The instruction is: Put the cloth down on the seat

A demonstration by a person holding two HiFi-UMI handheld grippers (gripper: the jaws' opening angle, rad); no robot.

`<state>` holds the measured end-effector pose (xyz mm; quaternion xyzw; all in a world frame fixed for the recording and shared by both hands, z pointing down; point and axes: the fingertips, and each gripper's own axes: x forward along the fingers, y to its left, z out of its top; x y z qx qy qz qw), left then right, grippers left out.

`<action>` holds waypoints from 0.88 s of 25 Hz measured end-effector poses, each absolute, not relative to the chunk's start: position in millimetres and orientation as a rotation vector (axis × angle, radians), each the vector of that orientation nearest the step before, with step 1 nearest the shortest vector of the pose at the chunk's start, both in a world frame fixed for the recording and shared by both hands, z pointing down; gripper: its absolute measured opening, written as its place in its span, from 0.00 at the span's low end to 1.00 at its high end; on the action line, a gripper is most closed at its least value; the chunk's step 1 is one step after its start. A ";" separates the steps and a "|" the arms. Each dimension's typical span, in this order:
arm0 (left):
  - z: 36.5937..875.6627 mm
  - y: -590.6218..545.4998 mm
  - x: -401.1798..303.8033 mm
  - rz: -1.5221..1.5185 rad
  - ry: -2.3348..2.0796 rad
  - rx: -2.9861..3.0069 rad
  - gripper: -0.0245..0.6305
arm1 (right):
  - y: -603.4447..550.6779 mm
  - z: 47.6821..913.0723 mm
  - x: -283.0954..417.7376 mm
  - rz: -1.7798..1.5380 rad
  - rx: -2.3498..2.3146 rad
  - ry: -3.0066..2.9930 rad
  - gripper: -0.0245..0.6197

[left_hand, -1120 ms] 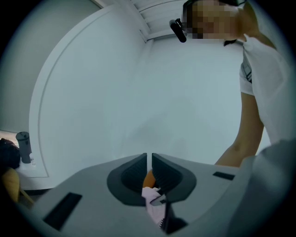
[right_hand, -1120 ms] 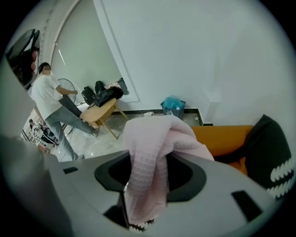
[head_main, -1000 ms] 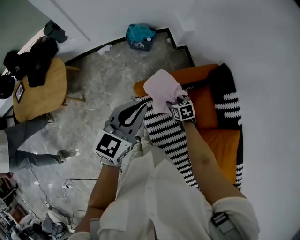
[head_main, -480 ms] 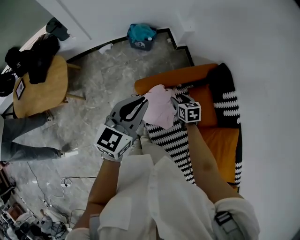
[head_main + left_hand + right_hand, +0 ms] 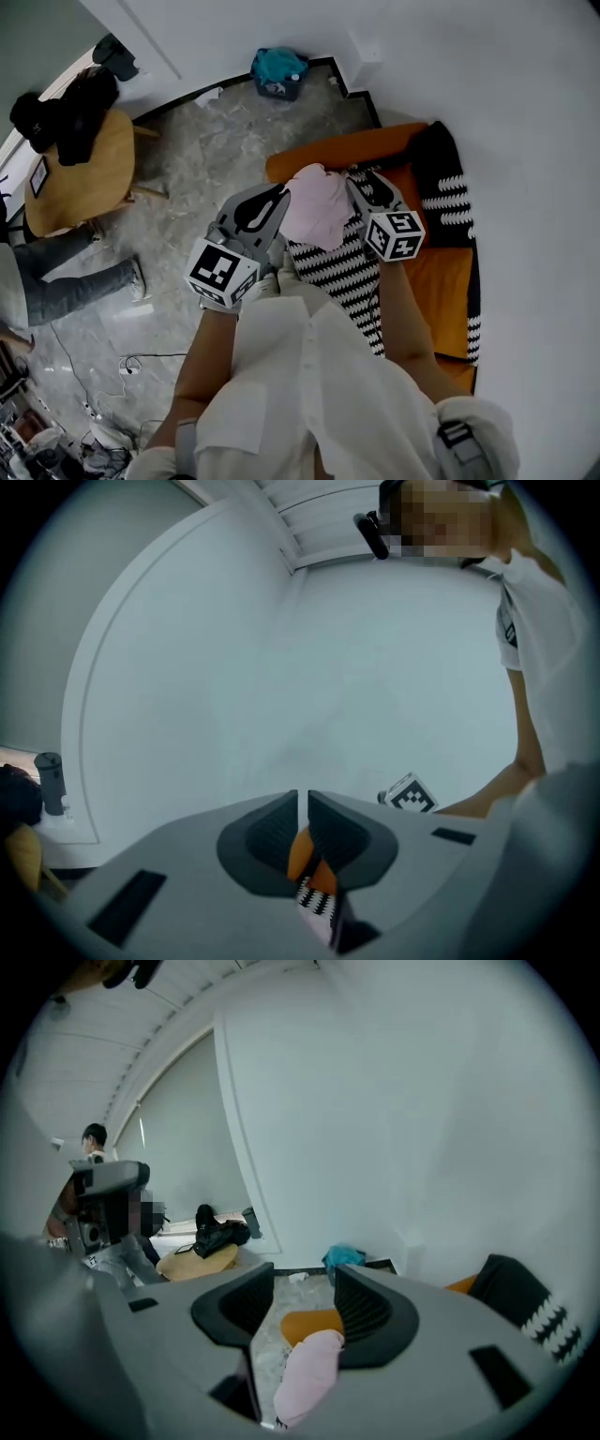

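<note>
The pink cloth (image 5: 317, 206) lies bunched on the black-and-white striped throw (image 5: 342, 272) of the orange sofa (image 5: 441, 281), next to its orange armrest (image 5: 347, 150). My right gripper (image 5: 356, 184) stands open just right of the cloth, which shows below its jaws in the right gripper view (image 5: 305, 1372), with nothing held between them. To the left of the cloth, my left gripper (image 5: 279, 195) is shut and empty. The left gripper (image 5: 302, 808) points at the white wall, with a slit of orange and striped fabric beneath it.
A black cushion with white pattern (image 5: 441, 178) leans at the sofa's back. On the stone floor are a teal bag (image 5: 279, 70) by the wall, a round wooden table (image 5: 80, 178) with black bags, a person's legs (image 5: 66, 281) and cables (image 5: 131, 366).
The cloth came down from a raised hold onto the striped throw. My right gripper opened, let it go and drew back toward me. The left gripper barely moved.
</note>
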<state>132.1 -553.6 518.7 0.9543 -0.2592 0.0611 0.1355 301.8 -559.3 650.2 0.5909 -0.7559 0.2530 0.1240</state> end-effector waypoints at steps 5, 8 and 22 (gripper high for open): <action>506.4 -549.2 132.2 0.156 -0.739 2.786 0.11 | -551.8 594.5 295.2 0.609 1.760 -2.281 0.36; 496.2 -545.9 130.9 0.139 -0.735 2.805 0.11 | -545.3 560.6 291.3 0.533 1.792 -2.329 0.34; 438.0 -534.8 98.2 0.034 -0.805 2.899 0.11 | -508.7 429.7 271.2 0.063 1.791 -2.477 0.07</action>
